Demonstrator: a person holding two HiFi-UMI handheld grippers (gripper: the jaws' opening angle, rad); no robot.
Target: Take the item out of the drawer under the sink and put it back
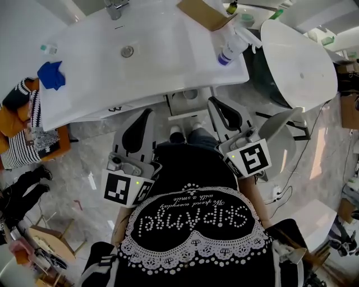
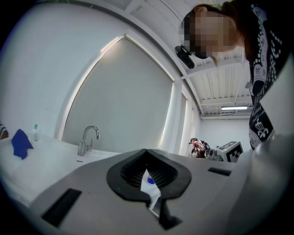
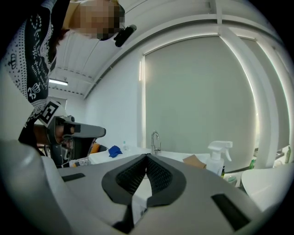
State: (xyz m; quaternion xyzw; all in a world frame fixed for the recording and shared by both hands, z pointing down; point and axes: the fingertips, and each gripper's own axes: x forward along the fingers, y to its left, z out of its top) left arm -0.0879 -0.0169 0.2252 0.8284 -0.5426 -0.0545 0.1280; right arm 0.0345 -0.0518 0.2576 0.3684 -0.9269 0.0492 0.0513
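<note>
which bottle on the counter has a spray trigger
The white spray bottle beside the cardboard box; the small bottle by the blue cloth has none.

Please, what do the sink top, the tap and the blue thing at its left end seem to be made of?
The sink top looks like glossy white ceramic or cast resin: smooth, with soft reflections. The tap seems polished metal, by its mirror shine. The blue thing appears soft cloth, matte and crumpled into folds.
</note>
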